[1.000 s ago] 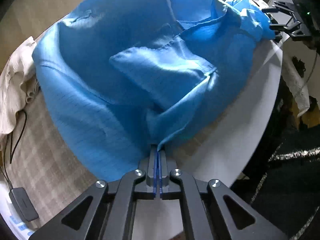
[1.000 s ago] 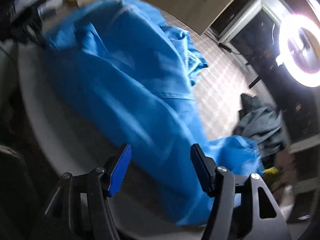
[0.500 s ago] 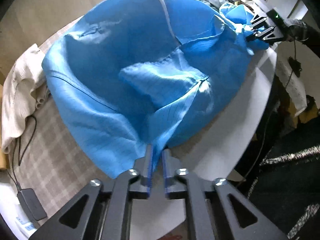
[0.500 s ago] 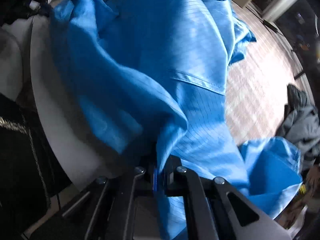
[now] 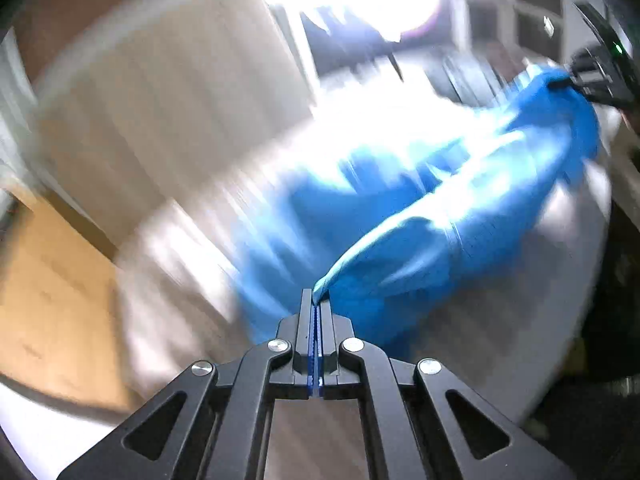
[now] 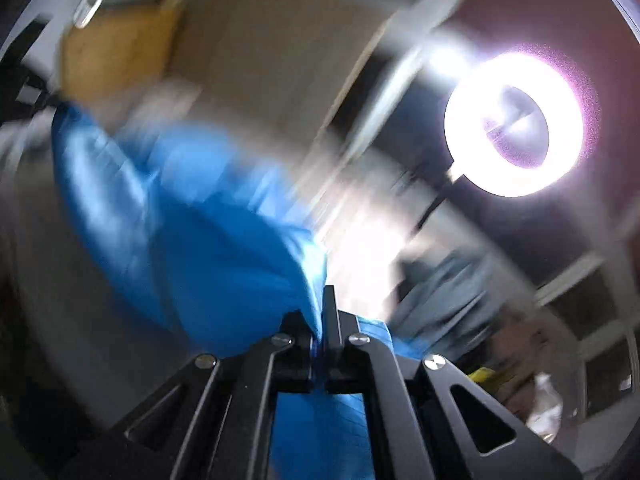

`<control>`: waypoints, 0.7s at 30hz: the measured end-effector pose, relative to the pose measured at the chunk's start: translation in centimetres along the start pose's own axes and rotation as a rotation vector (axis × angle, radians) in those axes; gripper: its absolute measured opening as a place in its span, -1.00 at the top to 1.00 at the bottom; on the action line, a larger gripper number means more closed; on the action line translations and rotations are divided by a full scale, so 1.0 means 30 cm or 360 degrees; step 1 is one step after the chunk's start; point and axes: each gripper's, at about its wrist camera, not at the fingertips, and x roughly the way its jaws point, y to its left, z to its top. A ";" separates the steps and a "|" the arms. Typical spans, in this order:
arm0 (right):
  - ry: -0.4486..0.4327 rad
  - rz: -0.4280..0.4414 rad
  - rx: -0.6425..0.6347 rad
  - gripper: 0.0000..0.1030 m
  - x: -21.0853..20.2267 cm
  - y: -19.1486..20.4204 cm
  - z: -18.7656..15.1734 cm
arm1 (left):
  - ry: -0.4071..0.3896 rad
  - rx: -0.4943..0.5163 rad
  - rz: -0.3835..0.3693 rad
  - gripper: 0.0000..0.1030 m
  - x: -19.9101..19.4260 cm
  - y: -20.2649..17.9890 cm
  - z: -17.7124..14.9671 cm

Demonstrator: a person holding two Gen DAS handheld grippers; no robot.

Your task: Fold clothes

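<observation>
Both views are heavily motion-blurred. In the left wrist view, the left gripper [image 5: 317, 308] sits at lower centre with its jaws pressed together, pinching an edge of the blue garment [image 5: 432, 240]. The garment stretches from there toward the upper right of the frame, where the right gripper [image 5: 592, 76] grips its far end, above the white round table [image 5: 520, 340]. In the right wrist view, the right gripper [image 6: 322, 320] appears at lower centre, jaws clamped on a bunched fold of the blue garment [image 6: 208, 248], which fills the left and lower middle. A ring light [image 6: 514, 124] glows at upper right.
</observation>
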 end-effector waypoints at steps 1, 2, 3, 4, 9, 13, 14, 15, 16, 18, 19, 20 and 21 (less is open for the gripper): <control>-0.0105 -0.0055 0.0081 0.99 -0.046 -0.050 0.076 | -0.0101 -0.0038 0.0077 1.00 -0.074 0.039 0.071; -0.0210 -0.0088 0.0151 0.99 -0.105 -0.094 0.144 | -0.0190 -0.0085 0.0146 1.00 -0.139 0.079 0.138; -0.0302 -0.0121 0.0204 0.99 -0.172 -0.121 0.205 | -0.0285 -0.0128 0.0209 1.00 -0.228 0.113 0.209; -0.0398 -0.0150 0.0248 0.99 -0.256 -0.164 0.259 | -0.0383 -0.0170 0.0270 1.00 -0.322 0.145 0.281; -0.0777 -0.0239 0.0331 0.99 -0.732 -0.302 0.386 | -0.0707 -0.0209 0.0529 1.00 -0.819 0.140 0.473; -0.0933 -0.0334 0.0303 0.99 -1.011 -0.325 0.399 | -0.0833 -0.0132 0.0723 1.00 -1.113 0.060 0.544; -0.0967 -0.0360 0.0291 0.99 -1.070 -0.324 0.399 | -0.0858 -0.0124 0.0758 1.00 -1.175 0.043 0.554; -0.1000 -0.0387 0.0280 0.99 -1.129 -0.324 0.399 | -0.0883 -0.0117 0.0792 1.00 -1.236 0.027 0.563; -0.1034 -0.0413 0.0268 0.99 -1.189 -0.323 0.399 | -0.0902 -0.0105 0.0813 1.00 -1.281 0.017 0.569; -0.1100 -0.0466 0.0245 0.99 -1.307 -0.322 0.398 | -0.0915 -0.0082 0.0832 1.00 -1.319 0.008 0.584; -0.1122 -0.0494 0.0237 0.99 -1.343 -0.323 0.398 | -0.0905 -0.0072 0.0831 1.00 -1.306 0.010 0.593; -0.1143 -0.0523 0.0229 0.99 -1.376 -0.324 0.397 | -0.0895 -0.0061 0.0829 1.00 -1.292 0.012 0.602; -0.1156 -0.0535 0.0223 0.99 -1.392 -0.328 0.397 | -0.0885 -0.0051 0.0828 1.00 -1.279 0.015 0.611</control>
